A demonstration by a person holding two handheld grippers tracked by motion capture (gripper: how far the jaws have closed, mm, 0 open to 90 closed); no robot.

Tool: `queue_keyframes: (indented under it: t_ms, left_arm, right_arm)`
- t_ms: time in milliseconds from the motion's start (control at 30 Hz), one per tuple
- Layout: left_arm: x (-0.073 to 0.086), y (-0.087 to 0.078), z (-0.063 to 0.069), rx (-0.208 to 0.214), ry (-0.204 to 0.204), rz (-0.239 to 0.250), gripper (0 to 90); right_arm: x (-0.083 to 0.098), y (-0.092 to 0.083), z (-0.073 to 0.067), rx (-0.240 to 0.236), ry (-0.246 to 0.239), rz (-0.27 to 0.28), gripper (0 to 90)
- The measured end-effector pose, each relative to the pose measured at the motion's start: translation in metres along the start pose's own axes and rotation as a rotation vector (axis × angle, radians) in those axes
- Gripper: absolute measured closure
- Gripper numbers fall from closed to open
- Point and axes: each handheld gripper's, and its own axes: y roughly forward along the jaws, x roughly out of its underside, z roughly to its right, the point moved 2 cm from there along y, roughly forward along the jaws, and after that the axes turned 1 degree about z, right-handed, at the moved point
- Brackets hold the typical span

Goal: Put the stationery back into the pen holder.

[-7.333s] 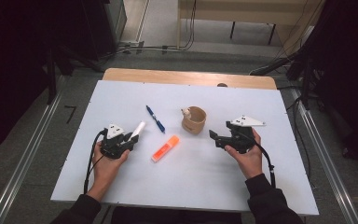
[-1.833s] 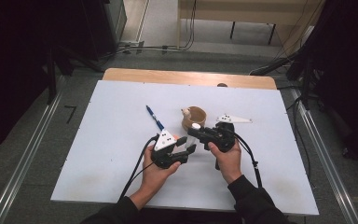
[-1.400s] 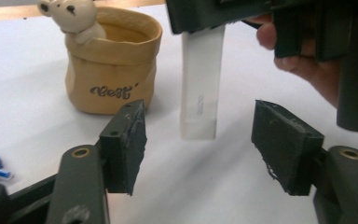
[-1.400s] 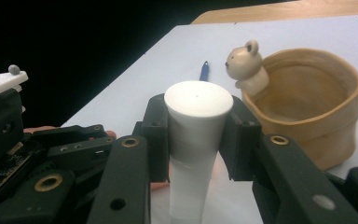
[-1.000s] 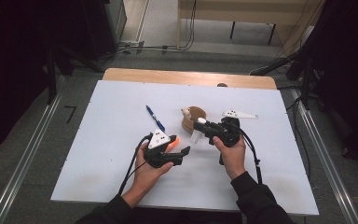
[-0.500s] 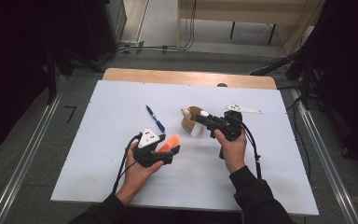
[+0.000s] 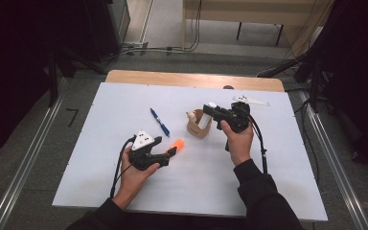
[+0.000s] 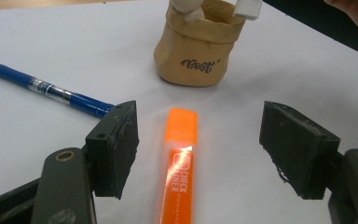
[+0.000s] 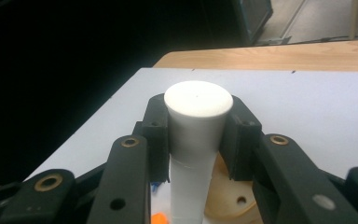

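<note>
An orange highlighter (image 7: 176, 144) (image 8: 181, 158) lies flat on the white table (image 7: 124, 103), between the jaws of my left gripper (image 7: 165, 149) (image 8: 199, 128). That gripper is open, and neither pad touches the highlighter. My right gripper (image 7: 210, 111) (image 9: 198, 119) is shut on a white cylindrical marker (image 7: 211, 106) (image 9: 198, 105) and holds it just above a tan paper pouch (image 7: 198, 124) (image 8: 193, 46) (image 9: 235, 200). Something white (image 8: 186, 7) sticks up inside the pouch. The held marker's end (image 8: 247, 7) shows over its rim.
A blue pen (image 7: 159, 122) (image 8: 51, 91) lies on the table, left of the pouch and beyond my left gripper. A wooden strip (image 7: 196, 79) runs along the table's far edge. Both grippers trail black cables toward the person.
My left gripper has drawn back to the left while the highlighter stays on the table. My right gripper has carried the white marker up and away, to above the pouch.
</note>
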Motion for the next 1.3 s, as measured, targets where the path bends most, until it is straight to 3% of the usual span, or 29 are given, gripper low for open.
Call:
queue_keyframes:
  t_ms: [300,633,1067,1300]
  left_arm:
    - [0.001,-0.001,-0.005,-0.015,-0.008,-0.003,28.8]
    - [0.003,0.001,-0.006,-0.017,-0.007,-0.014,28.8]
    - [0.004,0.002,-0.006,-0.016,-0.005,-0.022,28.7]
    - [0.004,0.003,-0.006,-0.012,-0.004,-0.026,28.8]
  right_arm:
    - [-0.009,0.020,0.009,0.076,-0.009,-0.014,64.2]
    - [0.002,0.043,0.017,0.150,-0.046,-0.078,64.2]
    - [0.009,0.053,0.016,0.186,-0.110,-0.101,64.2]
    - [0.012,0.057,0.016,0.186,-0.114,-0.110,64.0]
